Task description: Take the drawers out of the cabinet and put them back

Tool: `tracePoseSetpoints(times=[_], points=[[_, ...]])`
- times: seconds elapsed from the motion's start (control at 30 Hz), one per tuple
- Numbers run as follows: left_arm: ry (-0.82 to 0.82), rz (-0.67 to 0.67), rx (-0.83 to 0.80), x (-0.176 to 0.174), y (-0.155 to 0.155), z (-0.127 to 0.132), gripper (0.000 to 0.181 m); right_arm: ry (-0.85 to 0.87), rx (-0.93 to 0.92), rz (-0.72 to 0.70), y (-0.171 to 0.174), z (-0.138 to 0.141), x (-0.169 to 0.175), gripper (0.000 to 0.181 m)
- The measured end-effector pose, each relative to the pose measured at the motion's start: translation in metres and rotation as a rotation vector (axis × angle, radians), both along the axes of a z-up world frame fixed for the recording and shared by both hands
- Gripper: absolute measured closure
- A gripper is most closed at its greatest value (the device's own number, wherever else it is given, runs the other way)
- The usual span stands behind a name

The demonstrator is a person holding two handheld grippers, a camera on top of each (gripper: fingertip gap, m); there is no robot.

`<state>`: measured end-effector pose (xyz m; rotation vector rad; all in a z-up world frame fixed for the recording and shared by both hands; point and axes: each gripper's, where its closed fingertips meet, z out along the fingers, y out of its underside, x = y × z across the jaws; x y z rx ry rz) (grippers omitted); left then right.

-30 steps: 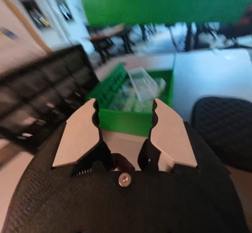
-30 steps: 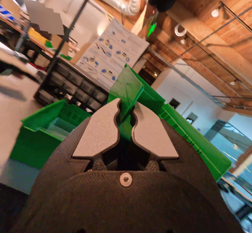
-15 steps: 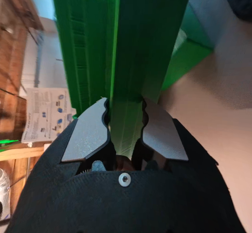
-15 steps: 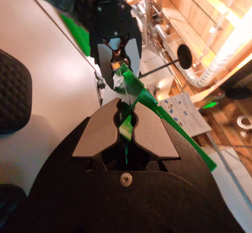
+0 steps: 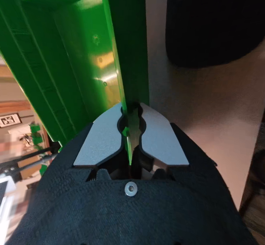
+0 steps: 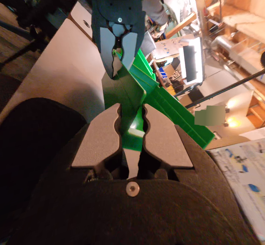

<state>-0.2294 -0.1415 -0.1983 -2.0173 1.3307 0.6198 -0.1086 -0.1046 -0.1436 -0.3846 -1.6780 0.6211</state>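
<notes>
**Green bin gripped at both ends, tipped way over**

Above the pale tabletop (image 6: 61, 71), a big green bin (image 5: 60, 54) is being held up and rolled onto its side, so its open inside faces the left wrist camera. The left gripper (image 5: 131, 109) is clamped tight on a thin wall edge of the bin, the plastic pinched right between the grey pads. In the right wrist view the same gripper (image 6: 116, 71) can be seen at the far end, biting the rim there. The right gripper (image 6: 131, 107) sits at the near end with a bit of green wall between its fingers, but a gap shows on both sides, so whether it's really squeezing can't be told.

A grip at opposite ends is probably used because the bin is long and floppy; one pinch point would let it twist. The tilt looks meant for dumping out whatever was inside, though nothing can be seen in it now.

The cabinet and its drawers aren't visible in either view. A dark padded chair back (image 6: 37, 124) sits just beside the table edge.
</notes>
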Motion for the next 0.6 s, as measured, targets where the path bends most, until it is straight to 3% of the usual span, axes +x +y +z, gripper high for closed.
tracePoseSetpoints(times=[0.13, 0.27, 0.6], points=[[0.051, 0.052, -0.024, -0.037, -0.001, -0.022, 0.168, -0.072, -0.184, -0.017, 0.015, -0.009, 0.004, 0.150], [0.080, 0.038, -0.026, -0.059, 0.008, -0.027, 0.170, -0.121, -0.322, -0.158, 0.053, -0.017, 0.023, 0.149], [0.141, -0.086, -0.248, -0.068, 0.006, -0.044, 0.167, -0.179, -0.514, -0.490, 0.152, -0.032, 0.113, 0.142]])
